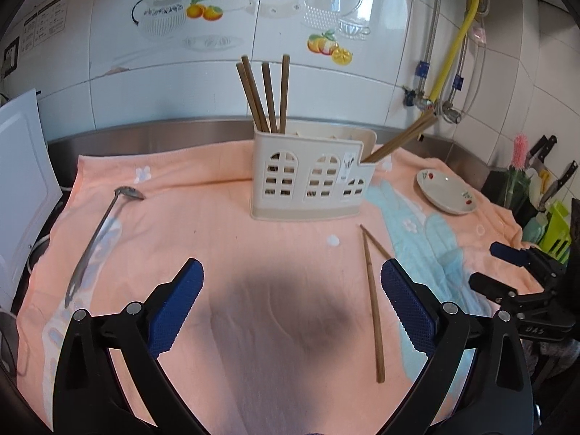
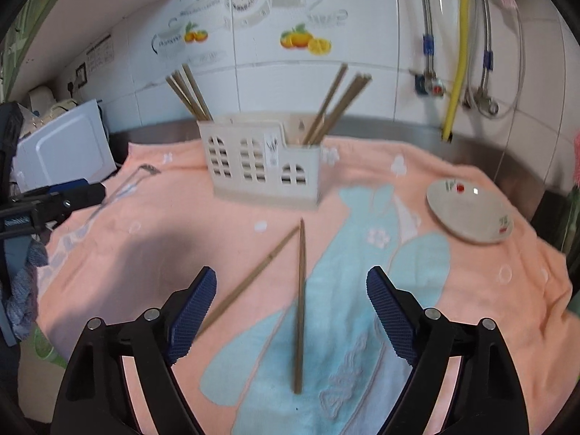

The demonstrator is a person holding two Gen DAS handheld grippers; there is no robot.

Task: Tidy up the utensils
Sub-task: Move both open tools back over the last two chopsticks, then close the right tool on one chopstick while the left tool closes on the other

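Observation:
A cream utensil holder [image 1: 311, 177] with window cut-outs stands on a pink towel [image 1: 224, 239], also in the right wrist view [image 2: 261, 163]. Several wooden chopsticks stand in it. Two loose chopsticks [image 2: 299, 304] lie crossed at their tips on the towel, also in the left wrist view [image 1: 373, 301]. A metal spoon [image 1: 98, 243] lies at the left. My left gripper [image 1: 290, 297] is open and empty above the towel. My right gripper [image 2: 291, 304] is open and empty, low over the loose chopsticks, with one of them between its fingers.
A white dish [image 2: 471, 214] with cherry prints sits at the right on the towel. A white board [image 1: 21, 188] leans at the left. Knives and a green rack [image 1: 551, 224] stand at the far right. Pipes run down the tiled wall.

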